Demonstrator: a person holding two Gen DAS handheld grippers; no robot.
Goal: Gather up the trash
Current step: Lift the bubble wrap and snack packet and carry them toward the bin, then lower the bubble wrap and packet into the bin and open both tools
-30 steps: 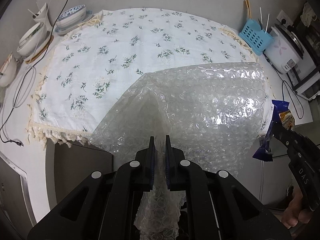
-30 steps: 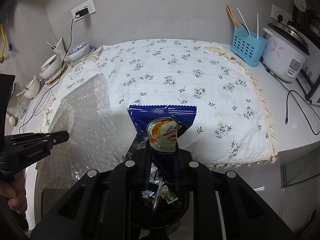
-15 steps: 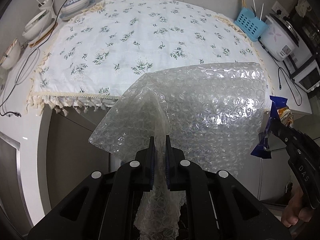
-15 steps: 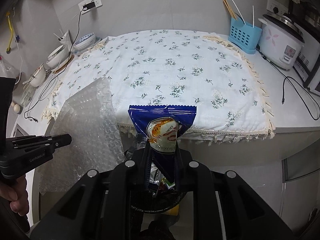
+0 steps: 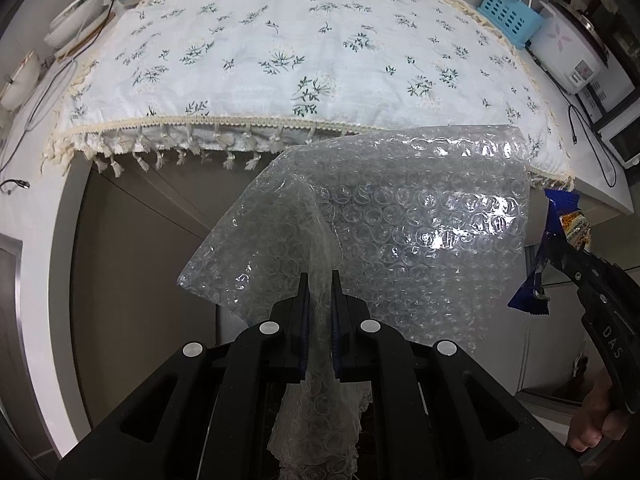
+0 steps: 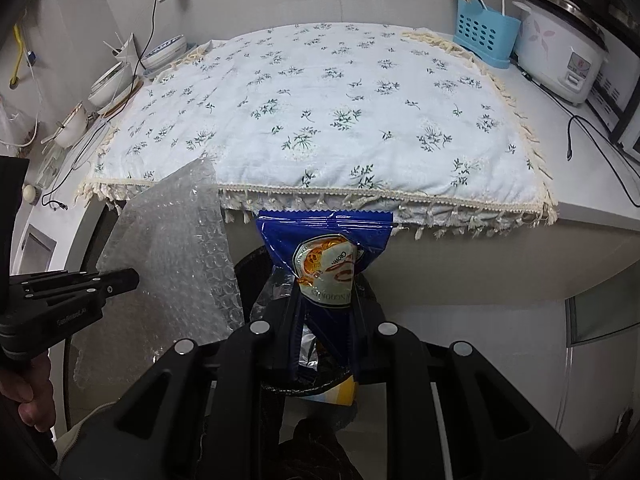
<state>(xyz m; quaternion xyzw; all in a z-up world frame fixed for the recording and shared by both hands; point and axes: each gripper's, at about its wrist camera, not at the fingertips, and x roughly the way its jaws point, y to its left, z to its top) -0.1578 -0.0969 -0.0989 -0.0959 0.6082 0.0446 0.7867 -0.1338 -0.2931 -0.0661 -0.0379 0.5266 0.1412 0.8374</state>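
Trash here means two light things, both already off the counter and hanging in the air in front of its edge. One is a sheet of bubble wrap [image 5: 400, 216], pinched by a bunched fold in the left gripper [image 5: 319, 280], whose jaws are nearly together on it. It looks soft and floppy, almost weightless, and slick enough to slide out of a loose hold, so gathering several layers as done here seems the safest grip. The other is a blue snack wrapper [image 6: 326, 248], clamped low down in the right gripper [image 6: 326, 300] with its jaws narrow around the crinkled foil; it stands stiff above them. A thin film like this will likely crumple, not break, and needs little force. Below the right gripper a dark round rim, probably a bin [image 6: 280, 390], shows with some packaging in it. The flowered tablecloth [image 6: 340, 112] lies bare of litter.
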